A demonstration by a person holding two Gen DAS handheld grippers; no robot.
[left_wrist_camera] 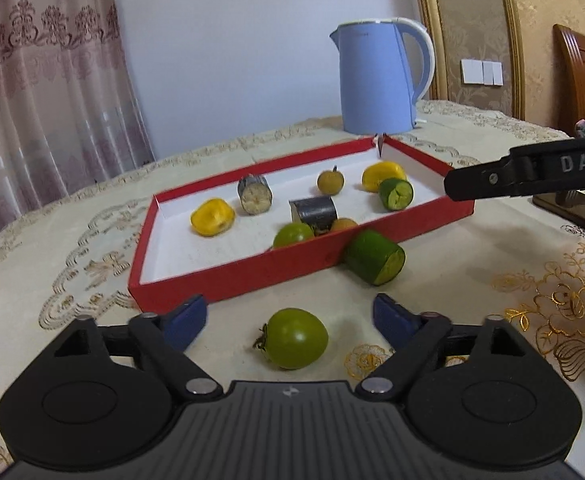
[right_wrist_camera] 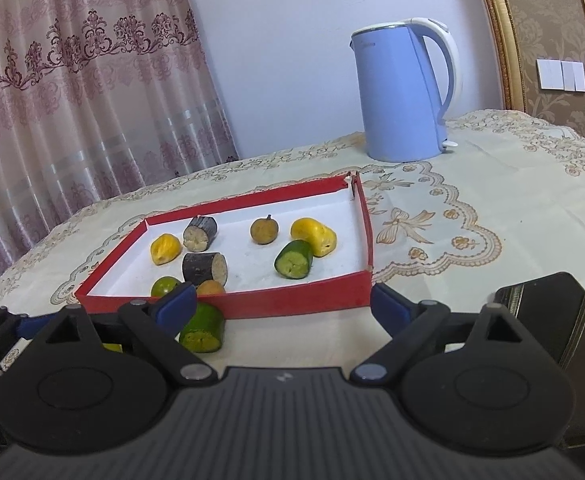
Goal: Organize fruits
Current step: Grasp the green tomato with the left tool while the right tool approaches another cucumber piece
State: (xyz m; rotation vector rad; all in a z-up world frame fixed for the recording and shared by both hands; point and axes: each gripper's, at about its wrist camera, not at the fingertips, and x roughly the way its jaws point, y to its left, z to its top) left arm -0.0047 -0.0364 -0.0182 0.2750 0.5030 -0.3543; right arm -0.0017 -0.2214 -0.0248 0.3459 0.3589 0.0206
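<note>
**Fruit half-sorted into a red cardboard tray**

A shallow red tray (left_wrist_camera: 252, 270) with a white floor sits on the counter (left_wrist_camera: 472, 264), which wears a cream cloth embroidered in gold. Inside lie glossy yellow pieces, dark-skinned cylinders with pale cut ends, a small brown round fruit, a green cut stub and a green tomato.

Outside, a smooth green tomato (left_wrist_camera: 295, 338) with a dried calyx rests on the cloth between the spread blue pads of the left hand-held gripper (left_wrist_camera: 290, 316), gaping and holding nothing. A cut green cylinder (left_wrist_camera: 374, 256) leans against the tray's front wall.

The right hand-held gripper (right_wrist_camera: 282, 304) is likewise wide apart and empty. Only its view shows a glossy black box (right_wrist_camera: 560, 320) at right; only the left view shows the loose tomato. A matte blue kettle (right_wrist_camera: 400, 92) stands behind.
</note>
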